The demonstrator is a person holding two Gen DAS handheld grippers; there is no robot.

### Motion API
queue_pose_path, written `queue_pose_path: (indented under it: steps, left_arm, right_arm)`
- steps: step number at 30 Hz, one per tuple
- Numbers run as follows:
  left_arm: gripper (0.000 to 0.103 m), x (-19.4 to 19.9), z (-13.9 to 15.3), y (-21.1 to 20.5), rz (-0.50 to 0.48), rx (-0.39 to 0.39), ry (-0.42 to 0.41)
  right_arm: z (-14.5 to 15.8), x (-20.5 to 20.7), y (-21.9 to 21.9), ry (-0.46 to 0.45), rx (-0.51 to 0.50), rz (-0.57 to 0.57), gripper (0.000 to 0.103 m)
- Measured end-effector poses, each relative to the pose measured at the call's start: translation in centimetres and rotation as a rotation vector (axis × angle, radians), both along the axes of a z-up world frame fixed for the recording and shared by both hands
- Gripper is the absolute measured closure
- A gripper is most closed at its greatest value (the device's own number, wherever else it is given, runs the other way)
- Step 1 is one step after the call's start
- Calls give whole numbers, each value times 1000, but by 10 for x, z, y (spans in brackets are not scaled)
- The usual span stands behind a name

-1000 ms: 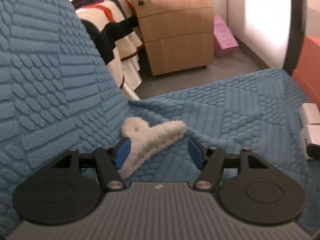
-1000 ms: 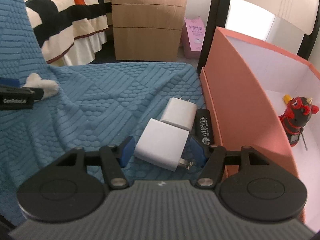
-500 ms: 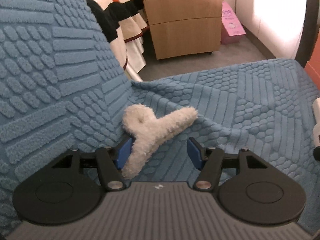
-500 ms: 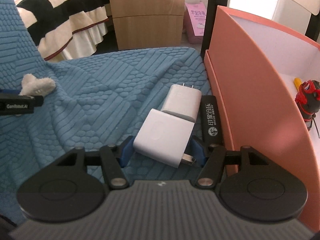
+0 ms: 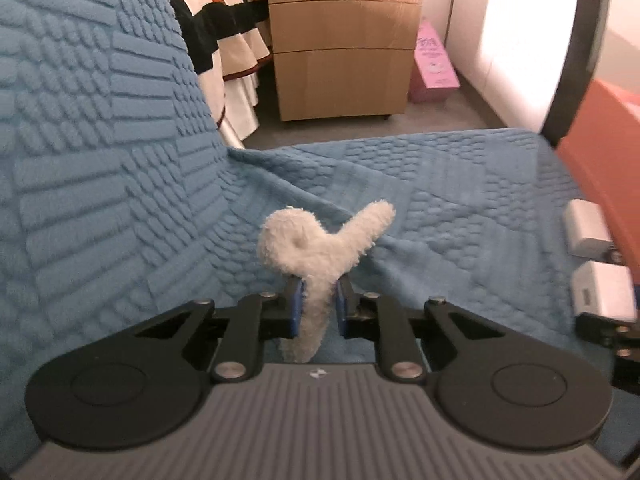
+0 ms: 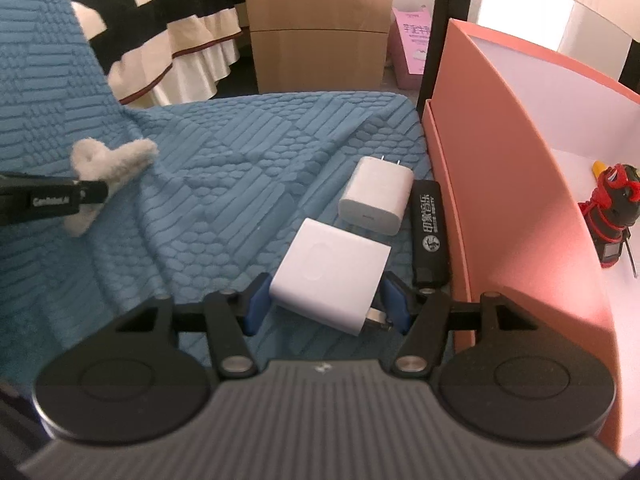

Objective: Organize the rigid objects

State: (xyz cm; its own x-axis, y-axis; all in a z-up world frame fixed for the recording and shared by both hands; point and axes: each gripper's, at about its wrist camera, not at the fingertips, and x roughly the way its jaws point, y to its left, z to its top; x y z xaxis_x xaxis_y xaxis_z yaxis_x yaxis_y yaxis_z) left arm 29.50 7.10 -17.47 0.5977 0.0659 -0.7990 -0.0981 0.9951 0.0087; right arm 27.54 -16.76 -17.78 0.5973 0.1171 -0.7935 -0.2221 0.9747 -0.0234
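Note:
A fluffy white hair clip (image 5: 320,248) stands up from the blue textured blanket (image 5: 120,200), with my left gripper (image 5: 318,300) shut on its lower arm. The right wrist view shows the same clip (image 6: 108,160) at the far left. A large white charger (image 6: 332,276) lies flat between the pads of my right gripper (image 6: 326,304), which is shut on its sides. Behind it lie a smaller white charger (image 6: 376,196) and a black stick with white print (image 6: 430,232). From the left wrist, both chargers (image 5: 586,232) show at the right edge.
A pink open box (image 6: 500,180) stands right of the chargers, with a red and black toy figure (image 6: 612,216) inside. Beyond the blanket are a wooden drawer cabinet (image 5: 344,40), a striped bed (image 6: 160,20) and a pink carton (image 5: 434,60) on the floor.
My left gripper moved up to the fluffy clip and shut on it; the clip now stands more upright. The right gripper stays around the large charger.

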Motion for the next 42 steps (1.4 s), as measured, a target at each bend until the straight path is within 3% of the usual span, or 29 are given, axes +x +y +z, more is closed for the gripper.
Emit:
queue_pose_path:
  steps: [7,15,31,34,39,42]
  left_arm:
    - [83,-38,6,-8,31,-133,-9]
    - [83,-71,5,-18,20,-221,26]
    - [82,-108,-3,-34,46,-288,64]
    - [75,-102,-6,-37,40,-273,94]
    - [38,-97,-10,-36,59,-253,113]
    - [35,-94,-11,-35,54,-244,114]
  right_arm:
    - [2,-19,4,-2,-9,63,41]
    - [5,-50,8,12,7,106,41]
    - [4,-72,12,19,-8,157,41]
    - [0,-69,8,28,-14,141,41]
    - [-6,-66,3,40,-19,113,41]
    - [-7,-65,0,47,-15,103,41]
